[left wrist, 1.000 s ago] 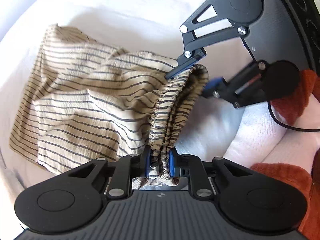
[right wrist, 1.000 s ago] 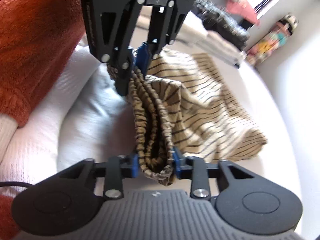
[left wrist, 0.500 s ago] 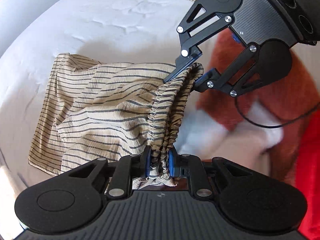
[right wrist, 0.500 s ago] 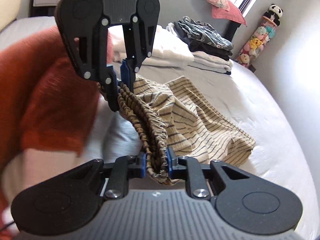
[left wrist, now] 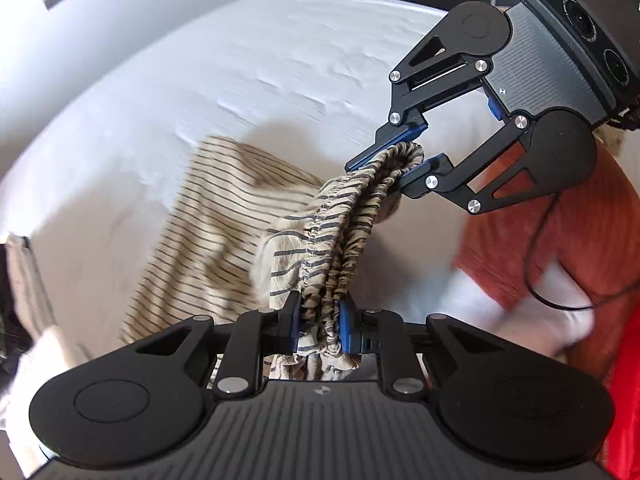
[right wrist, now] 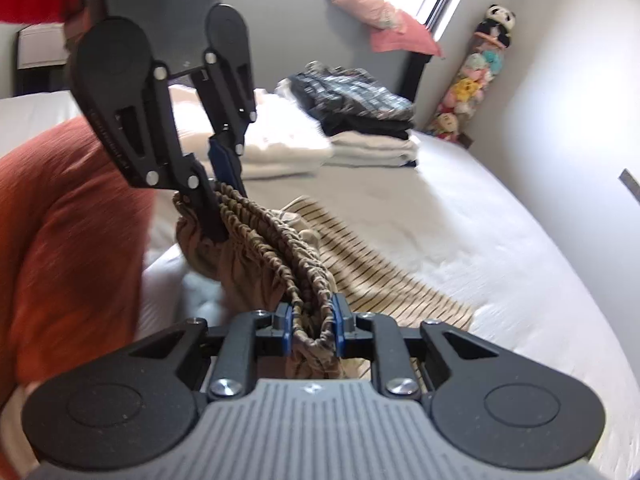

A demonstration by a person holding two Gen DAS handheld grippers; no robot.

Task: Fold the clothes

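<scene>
We log both tools clamped on the elastic waistband [left wrist: 336,240] of the beige striped shorts [left wrist: 224,216]: the left gripper [left wrist: 320,326] pinches the gathered band at one end, the right gripper [left wrist: 394,162] pinches it at the other, and the band runs taut-ish between them, bunched in several layers. Against the frames a second and half a second back, the waistband end now sits higher above the white bed [left wrist: 240,72]; far more open sheet shows under and beyond the garment, and the striped legs, which lay spread flat on the mattress, now trail down from the band with only the hems resting on the sheet, as the right wrist view shows [right wrist: 400,280]. Grip points on the band look unchanged. Motion blur on the cloth fits a lift in progress. We judge this as the shorts being raised by the waist so the fabric can hang and be laid out or doubled over; which fold stage this serves we cannot settle from one moment. Containers: none in view. Nearest to one is the stack of folded clothes [right wrist: 360,120] at the far side of the bed, well apart from the shorts, dark plaid piece on top of white ones
</scene>
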